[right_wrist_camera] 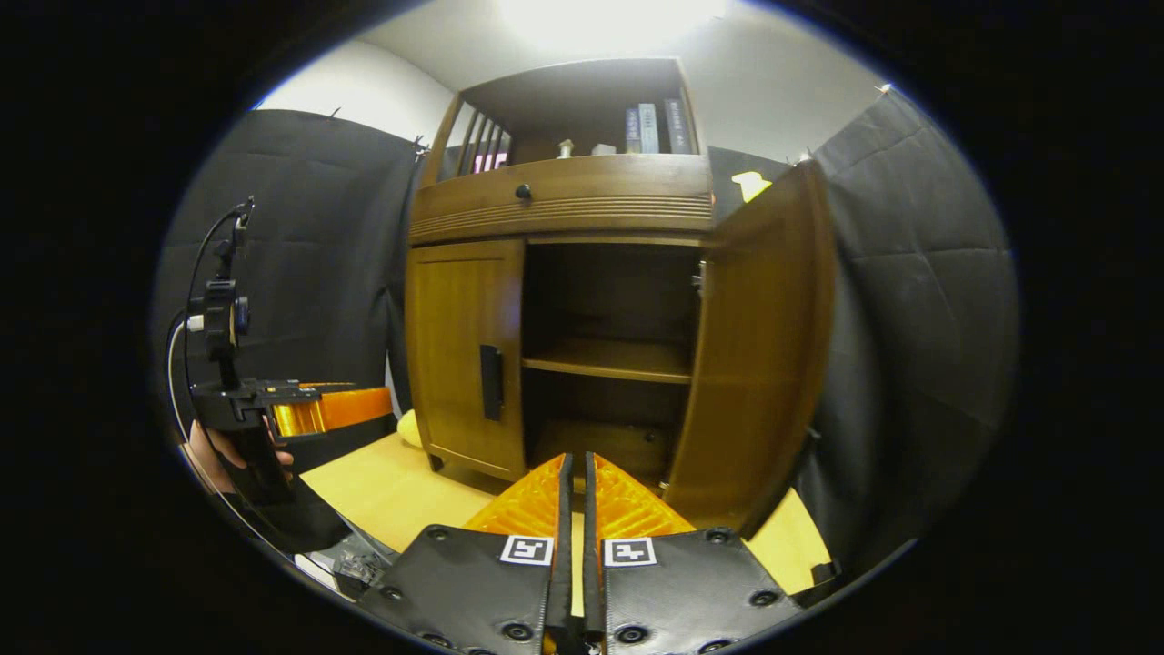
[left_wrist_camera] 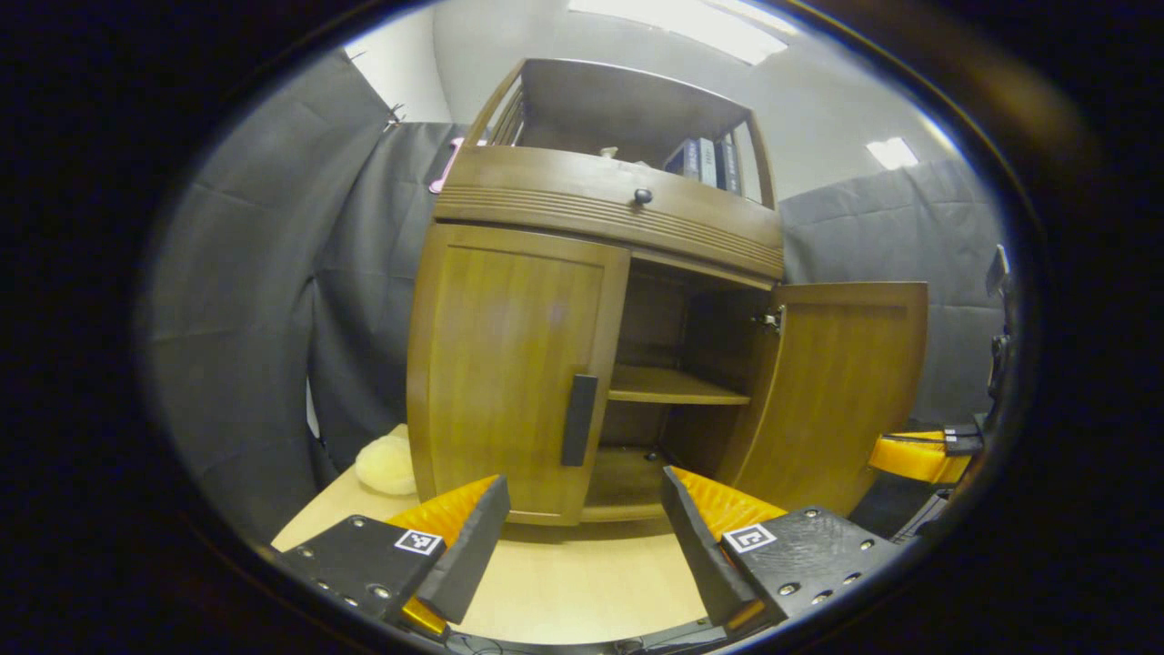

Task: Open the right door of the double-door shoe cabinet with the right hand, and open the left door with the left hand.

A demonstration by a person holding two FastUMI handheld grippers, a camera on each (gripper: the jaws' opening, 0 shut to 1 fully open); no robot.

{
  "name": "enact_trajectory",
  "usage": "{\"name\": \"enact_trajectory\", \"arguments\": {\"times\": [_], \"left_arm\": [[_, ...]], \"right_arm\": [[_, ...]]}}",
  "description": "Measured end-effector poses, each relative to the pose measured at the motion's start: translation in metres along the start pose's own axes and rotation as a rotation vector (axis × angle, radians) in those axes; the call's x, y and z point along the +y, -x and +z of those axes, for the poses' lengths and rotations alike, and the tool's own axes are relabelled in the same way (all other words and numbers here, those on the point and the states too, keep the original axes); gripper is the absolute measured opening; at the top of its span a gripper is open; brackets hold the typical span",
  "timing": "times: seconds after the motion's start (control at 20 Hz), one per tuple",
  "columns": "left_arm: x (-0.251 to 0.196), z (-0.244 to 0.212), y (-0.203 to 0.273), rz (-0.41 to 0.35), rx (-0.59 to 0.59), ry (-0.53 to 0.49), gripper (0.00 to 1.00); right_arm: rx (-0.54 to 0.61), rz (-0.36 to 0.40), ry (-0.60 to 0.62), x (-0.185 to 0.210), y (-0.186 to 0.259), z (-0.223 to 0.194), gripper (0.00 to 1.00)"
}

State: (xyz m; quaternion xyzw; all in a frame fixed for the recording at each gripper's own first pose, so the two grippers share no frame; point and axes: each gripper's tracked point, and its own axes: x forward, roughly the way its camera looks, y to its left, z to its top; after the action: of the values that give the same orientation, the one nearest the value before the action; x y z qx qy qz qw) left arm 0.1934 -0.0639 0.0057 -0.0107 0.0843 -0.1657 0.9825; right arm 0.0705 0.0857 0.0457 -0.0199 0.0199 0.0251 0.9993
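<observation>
- One door is done: the right door (left_wrist_camera: 841,391) stands swung wide, baring the shelf (left_wrist_camera: 673,387) inside the shoe cabinet (left_wrist_camera: 609,209) on our worktop (left_wrist_camera: 564,573).
- The left door (left_wrist_camera: 505,373) sits closed, its dark handle (left_wrist_camera: 578,419) at the inner edge.
- We hold the left claw (left_wrist_camera: 582,518) spread apart and empty, facing that handle but short of it, likely ready to straddle it.
- Our right claw (right_wrist_camera: 573,496) is pinched together on nothing, apart from the open door.
</observation>
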Motion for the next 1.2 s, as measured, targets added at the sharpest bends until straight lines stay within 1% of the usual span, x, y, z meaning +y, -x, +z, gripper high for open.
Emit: {"name": "enact_trajectory", "arguments": {"times": [0.1,0.15,0.3,0.35,0.4,0.45,0.5,0.55,0.6,0.7,0.85,1.0,1.1,1.2], "left_arm": [[0.003,-0.002,-0.003,0.028,-0.013,-0.011,0.96],[0.003,-0.003,-0.003,0.039,-0.019,-0.017,0.96],[0.004,-0.004,-0.004,0.054,-0.028,-0.025,0.96],[0.005,-0.004,-0.003,0.053,-0.028,-0.027,0.96],[0.004,-0.004,-0.003,0.051,-0.029,-0.033,0.96],[0.005,-0.005,-0.002,0.051,-0.027,-0.040,0.96],[0.004,-0.006,-0.002,0.049,-0.024,-0.048,0.96],[0.004,-0.007,-0.001,0.046,-0.021,-0.053,0.96],[0.004,-0.009,-0.002,0.042,-0.017,-0.056,0.96],[0.007,-0.012,-0.002,0.057,-0.004,-0.063,0.96],[0.008,-0.022,-0.003,0.091,0.031,-0.060,0.96],[-0.002,-0.024,-0.004,0.083,0.055,-0.030,0.96],[0.000,-0.018,-0.010,0.080,0.055,-0.052,0.96],[0.001,-0.021,-0.011,0.073,0.068,-0.077,0.96]], "right_arm": [[-0.040,0.017,-0.020,0.011,-0.020,0.014,0.04],[-0.056,0.018,-0.022,0.012,-0.029,0.021,0.07],[-0.081,0.018,-0.025,0.012,-0.058,0.034,0.09],[-0.085,0.010,-0.024,0.011,-0.068,0.035,0.07],[-0.088,-0.001,-0.025,0.006,-0.078,0.038,0.07],[-0.088,-0.018,-0.029,0.003,-0.087,0.039,0.09],[-0.085,-0.028,-0.038,-0.001,-0.096,0.040,0.07],[-0.077,-0.041,-0.048,-0.004,-0.102,0.038,0.09],[-0.065,-0.058,-0.052,-0.009,-0.107,0.036,0.09],[-0.035,-0.076,-0.049,-0.014,-0.121,0.030,0.27],[-0.024,-0.091,-0.052,-0.023,-0.140,0.030,0.62],[-0.024,-0.106,-0.063,-0.028,-0.152,0.026,0.97],[-0.010,-0.122,-0.053,-0.034,-0.162,0.017,0.96],[-0.009,-0.113,-0.052,-0.033,-0.172,0.013,0.96]]}}
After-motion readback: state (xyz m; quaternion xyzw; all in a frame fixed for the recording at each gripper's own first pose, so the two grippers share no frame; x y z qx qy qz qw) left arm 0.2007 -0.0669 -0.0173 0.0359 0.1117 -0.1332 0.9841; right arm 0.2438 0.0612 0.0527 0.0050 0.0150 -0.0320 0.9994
